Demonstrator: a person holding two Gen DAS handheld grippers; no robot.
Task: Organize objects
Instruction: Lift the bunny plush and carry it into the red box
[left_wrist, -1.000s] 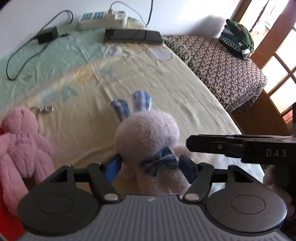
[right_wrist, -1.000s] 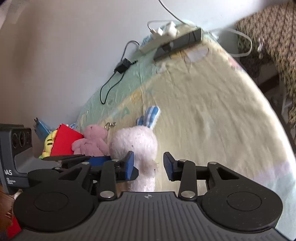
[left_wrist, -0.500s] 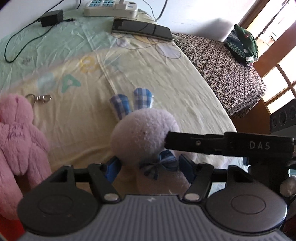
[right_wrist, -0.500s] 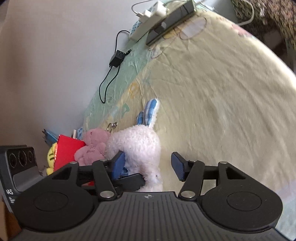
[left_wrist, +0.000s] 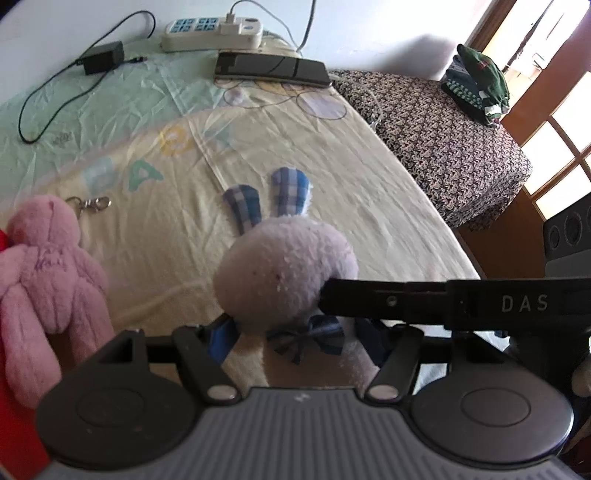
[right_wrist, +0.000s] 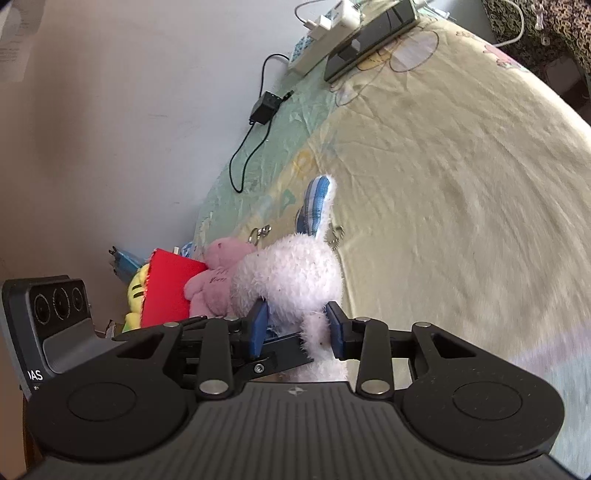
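A white bunny with plaid ears sits on the bed, near its front edge. The left tool pinches the bunny's body just under the bow, blue pads against the plush on both sides. The right tool is closing; its pads flank a leg or lower part of the bunny, both against the fur. A pink bear lies just left of the bunny, against a red box. At the bed's far edge lie a power strip, a phone and an adapter.
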